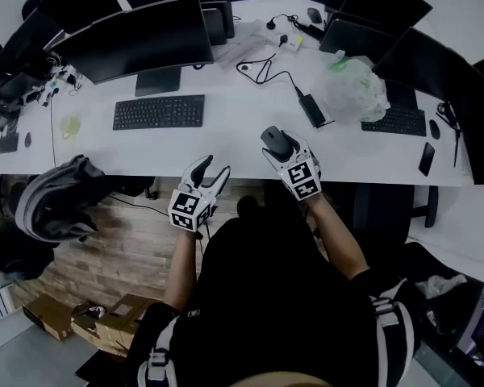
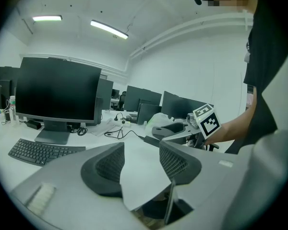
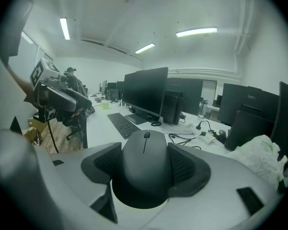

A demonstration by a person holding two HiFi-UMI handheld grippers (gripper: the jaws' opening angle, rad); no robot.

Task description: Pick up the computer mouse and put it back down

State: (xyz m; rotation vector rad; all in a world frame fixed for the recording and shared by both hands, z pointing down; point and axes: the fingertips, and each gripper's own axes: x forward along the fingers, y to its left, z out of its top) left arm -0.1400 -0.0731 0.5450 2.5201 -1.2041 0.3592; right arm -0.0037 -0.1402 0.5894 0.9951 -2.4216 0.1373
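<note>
While the right gripper [image 1: 281, 144] squeezes the black computer mouse [image 3: 145, 162] tight between its two jaws, it holds the mouse in the air just over the near edge of the white desk [image 1: 226, 147], a bit right of the middle. The left gripper [image 1: 210, 172] has its jaws apart with nothing in them, and it is at that same near edge, near the right gripper but not touching it. Farther back on the desk are a black keyboard [image 1: 158, 112] and, behind it, a big dark monitor [image 1: 137, 43].
</note>
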